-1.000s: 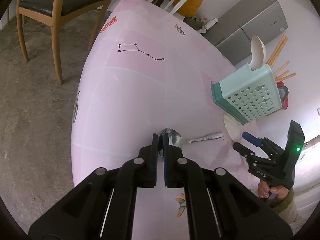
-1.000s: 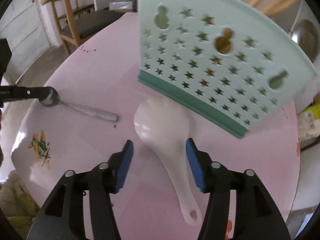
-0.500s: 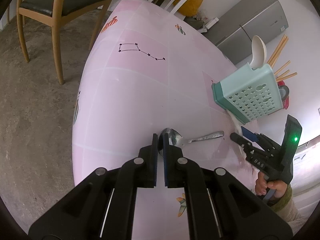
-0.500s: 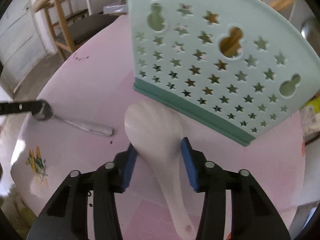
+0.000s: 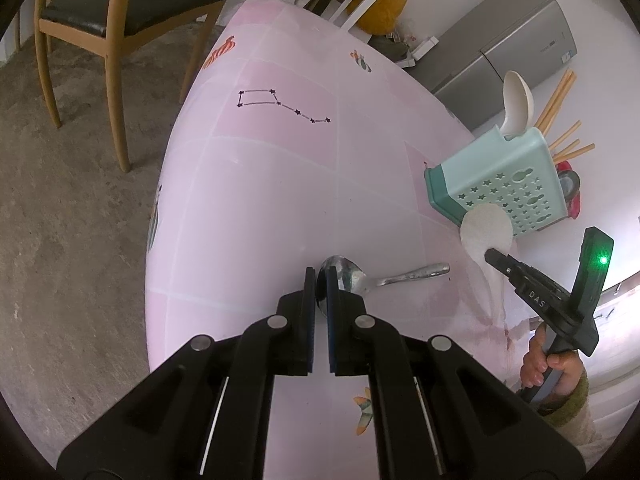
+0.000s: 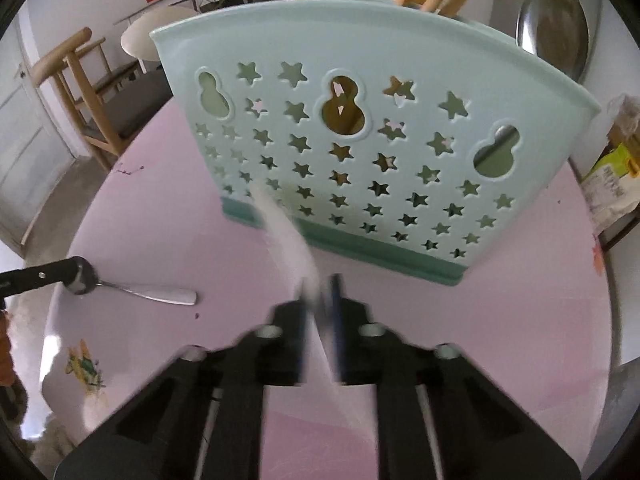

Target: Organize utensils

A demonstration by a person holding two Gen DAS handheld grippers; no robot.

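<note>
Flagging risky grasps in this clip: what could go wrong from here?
1. The right gripper pinches the white plastic rice paddle edge-on near its neck; it could twist or slip out.
2. The paddle sits close to the mint-green star-perforated utensil holder; lifting may knock it.

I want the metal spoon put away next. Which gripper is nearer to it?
Left. The left gripper is shut on the metal spoon at its bowl. The right gripper is off past the handle end, shut on the white paddle.
</note>
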